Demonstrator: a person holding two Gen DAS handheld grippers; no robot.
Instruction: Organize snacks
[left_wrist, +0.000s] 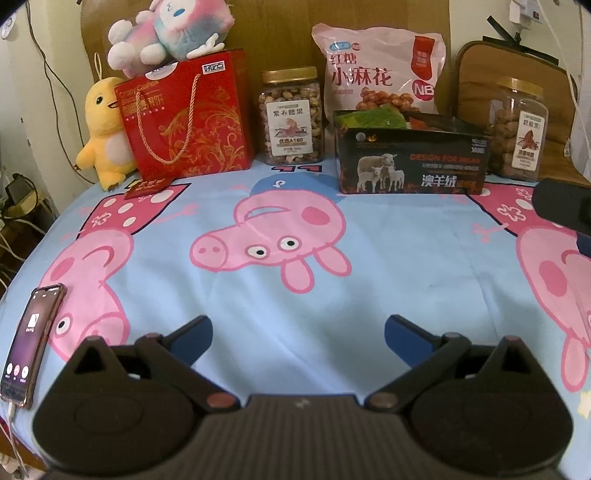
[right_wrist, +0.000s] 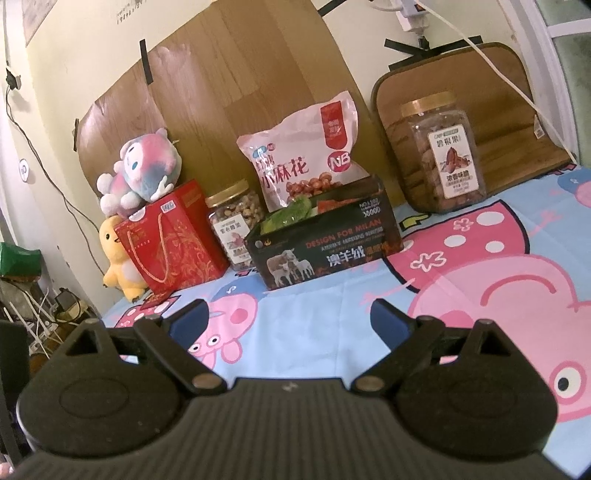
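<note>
A black open box (left_wrist: 410, 162) (right_wrist: 325, 243) printed with sheep stands at the back of the bed, with green and red snack packets showing inside. Behind it leans a pink snack bag (left_wrist: 380, 70) (right_wrist: 306, 155). A cashew jar (left_wrist: 291, 118) (right_wrist: 234, 225) stands to its left, a pecan jar (left_wrist: 517, 129) (right_wrist: 439, 151) to its right. A red gift bag (left_wrist: 188, 118) (right_wrist: 173, 240) is further left. My left gripper (left_wrist: 298, 334) is open and holds nothing, low over the sheet. My right gripper (right_wrist: 288, 319) is open too, well short of the box.
A phone (left_wrist: 31, 343) with a lit screen lies on the sheet at the left edge. A yellow plush duck (left_wrist: 103, 129) (right_wrist: 120, 254) and a pink plush toy (left_wrist: 170, 29) (right_wrist: 144, 170) sit by the gift bag. Cables hang off the left side. A brown cushion (right_wrist: 461, 96) leans behind the pecan jar.
</note>
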